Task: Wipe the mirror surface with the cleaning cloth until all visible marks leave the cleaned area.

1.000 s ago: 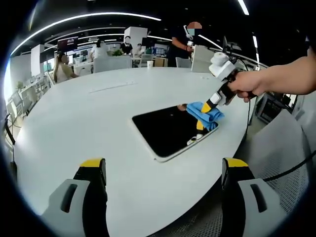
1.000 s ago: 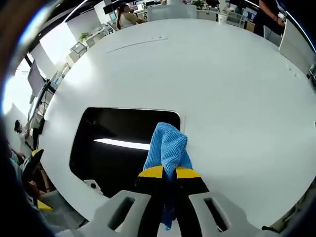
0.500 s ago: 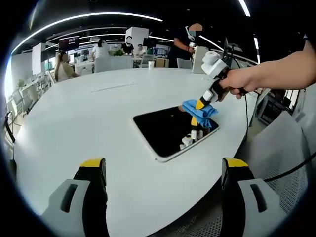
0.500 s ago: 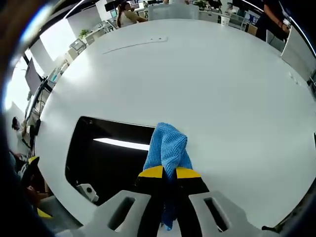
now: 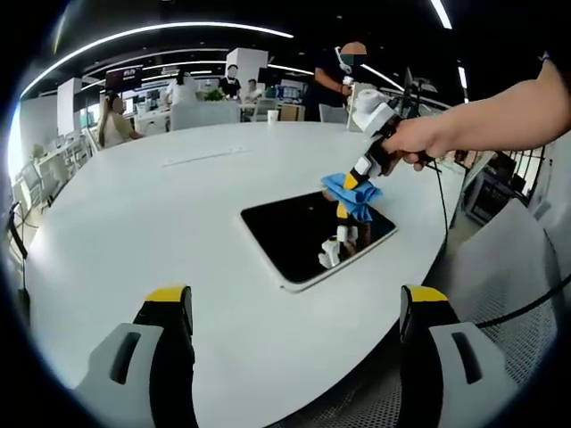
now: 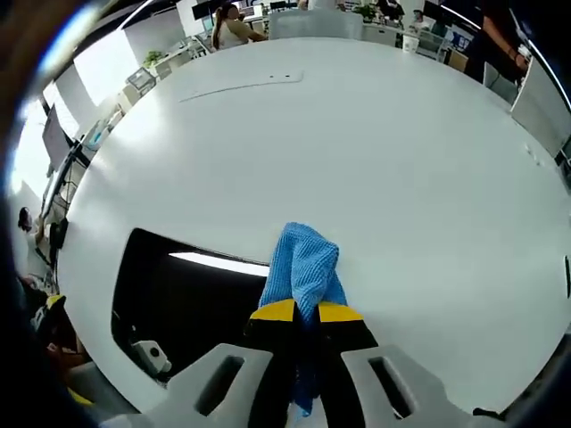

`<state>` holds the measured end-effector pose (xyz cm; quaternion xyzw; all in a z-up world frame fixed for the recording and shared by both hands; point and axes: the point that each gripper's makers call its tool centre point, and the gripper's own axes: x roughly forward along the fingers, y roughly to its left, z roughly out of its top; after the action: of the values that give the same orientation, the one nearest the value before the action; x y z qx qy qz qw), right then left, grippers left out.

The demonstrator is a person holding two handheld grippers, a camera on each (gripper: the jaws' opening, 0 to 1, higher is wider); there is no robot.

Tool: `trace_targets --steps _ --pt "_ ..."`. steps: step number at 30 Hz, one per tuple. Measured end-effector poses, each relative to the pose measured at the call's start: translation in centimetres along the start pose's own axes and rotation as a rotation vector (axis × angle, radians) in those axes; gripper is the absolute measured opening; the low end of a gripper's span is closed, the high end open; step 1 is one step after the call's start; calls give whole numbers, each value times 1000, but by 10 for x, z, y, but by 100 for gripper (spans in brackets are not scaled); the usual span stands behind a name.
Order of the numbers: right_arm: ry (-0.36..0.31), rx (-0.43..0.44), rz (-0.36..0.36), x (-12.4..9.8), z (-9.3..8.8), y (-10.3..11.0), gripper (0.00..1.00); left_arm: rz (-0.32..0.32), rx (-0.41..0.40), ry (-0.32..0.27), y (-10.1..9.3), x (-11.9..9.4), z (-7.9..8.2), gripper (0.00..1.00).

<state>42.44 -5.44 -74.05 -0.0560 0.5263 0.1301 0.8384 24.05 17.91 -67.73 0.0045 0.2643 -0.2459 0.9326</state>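
Right gripper view: your right gripper (image 6: 306,314) clamps blue cleaning cloth (image 6: 304,265), cloth at mirror's (image 6: 192,299) far edge. Lower cloth flat onto glass, sweep overlapping passes, keep mirror on white surface (image 6: 375,169). Left gripper (image 5: 294,308) jaws apart, empty, hovering near mirror (image 5: 308,236).

A blue cloth (image 6: 303,267) of nubby, matt woven fabric is being shown, soft and folded. The mirror (image 5: 308,234) is being seen as dark, smooth and glossy, with ceiling lights being reflected in it. The table (image 6: 375,152) is being presented as smooth, white and faintly sheened. The right gripper (image 6: 306,314) is being seen as matt grey plastic with yellow tips.
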Motion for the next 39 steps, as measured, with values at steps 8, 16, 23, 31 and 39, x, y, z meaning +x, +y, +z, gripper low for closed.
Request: trace_targets --steps 8,16,23,31,39 --pt "-14 -51 -16 11 16 -6 1 -2 1 2 0 0 -1 95" --pt "-19 -1 0 9 14 -4 1 -7 2 4 -1 0 -1 94" --pt "-17 -10 -1 8 13 -3 1 3 -11 -20 2 0 3 96" --pt "-27 -6 1 -1 12 -6 1 14 -5 -32 2 0 5 98" --pt "-87 19 -6 -36 17 -42 1 15 7 -39 2 -1 7 97"
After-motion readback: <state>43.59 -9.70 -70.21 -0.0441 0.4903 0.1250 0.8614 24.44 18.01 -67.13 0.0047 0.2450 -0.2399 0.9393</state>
